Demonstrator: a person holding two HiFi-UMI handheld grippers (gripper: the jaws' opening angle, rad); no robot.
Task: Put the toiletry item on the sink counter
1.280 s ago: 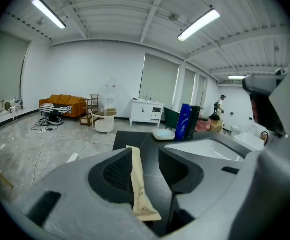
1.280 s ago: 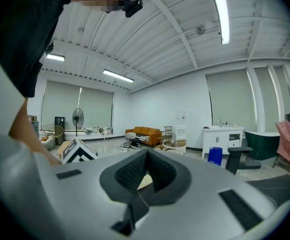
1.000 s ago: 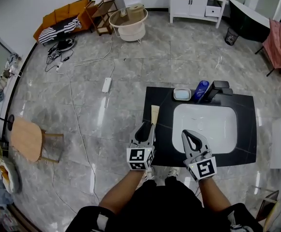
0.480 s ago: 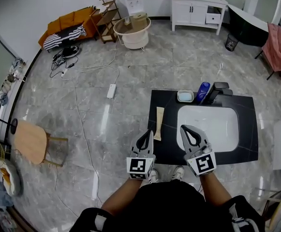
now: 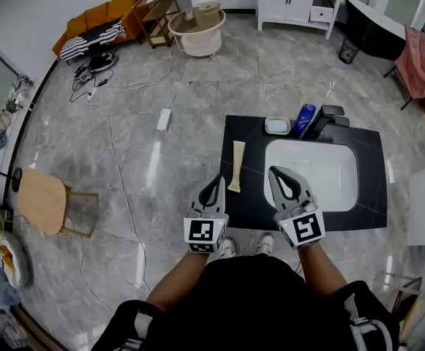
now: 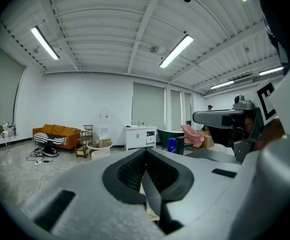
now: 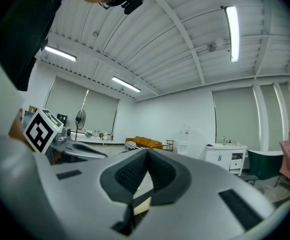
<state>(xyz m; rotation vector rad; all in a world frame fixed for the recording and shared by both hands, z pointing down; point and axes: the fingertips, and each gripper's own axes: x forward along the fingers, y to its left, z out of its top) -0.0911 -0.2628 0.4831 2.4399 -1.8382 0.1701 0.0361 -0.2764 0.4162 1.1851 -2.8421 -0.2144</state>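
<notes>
In the head view a cream toiletry tube [image 5: 235, 165] lies flat on the left part of the black sink counter [image 5: 373, 196], beside the white basin [image 5: 313, 174]. My left gripper [image 5: 219, 178] is shut and empty, its tips just short and left of the tube's near end, over the counter's front left corner. My right gripper [image 5: 275, 171] hangs over the basin's near left rim, also shut with nothing in it. In the left gripper view the left gripper [image 6: 145, 152] shows its jaws pressed together. The right gripper [image 7: 147, 151] looks the same in its own view.
At the counter's back stand a soap dish [image 5: 276, 125], a blue bottle [image 5: 304, 118] and a black faucet [image 5: 328, 119]. On the floor to the left lie a power strip [image 5: 163, 119] and cables. A wooden stool [image 5: 42, 202] stands far left.
The left gripper has pulled back from the tube and its jaws have shut. The tube stays lying on the counter. The right gripper has hardly moved.
</notes>
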